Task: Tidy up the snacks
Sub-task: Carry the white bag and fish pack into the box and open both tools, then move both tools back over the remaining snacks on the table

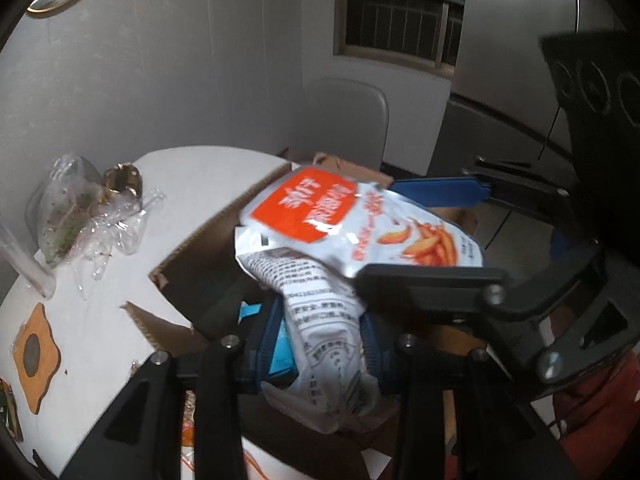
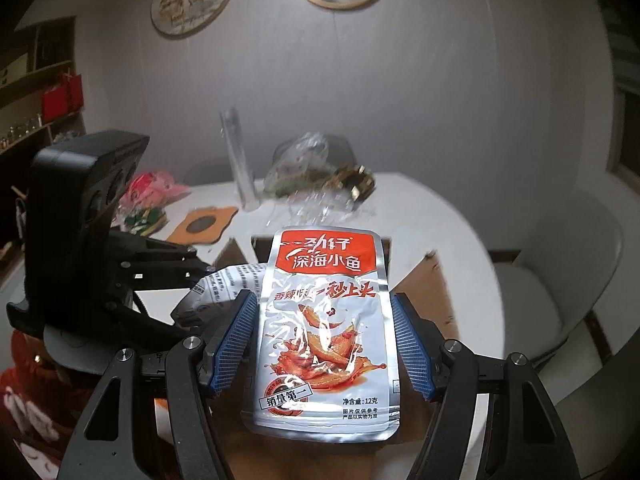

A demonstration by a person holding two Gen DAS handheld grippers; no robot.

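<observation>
Now, two fish packets over the box, one in each claw.

I hold the left gripper (image 1: 324, 344) pinched on a packet (image 1: 320, 300), back side up with its fine print showing, hanging above the box (image 1: 200, 240). The right gripper (image 2: 324, 340) has its blue ribbed pads (image 2: 232, 340) at the edges of a second packet (image 2: 326, 332), face up, also above the box; I cannot tell whether they press it or only flank it. I judge the best move is to lower each flat and low into the box before letting go, since the foil is slick, thin, crinkly and pillow-shaped. The box is rough brown cardboard with torn flaps.
</observation>
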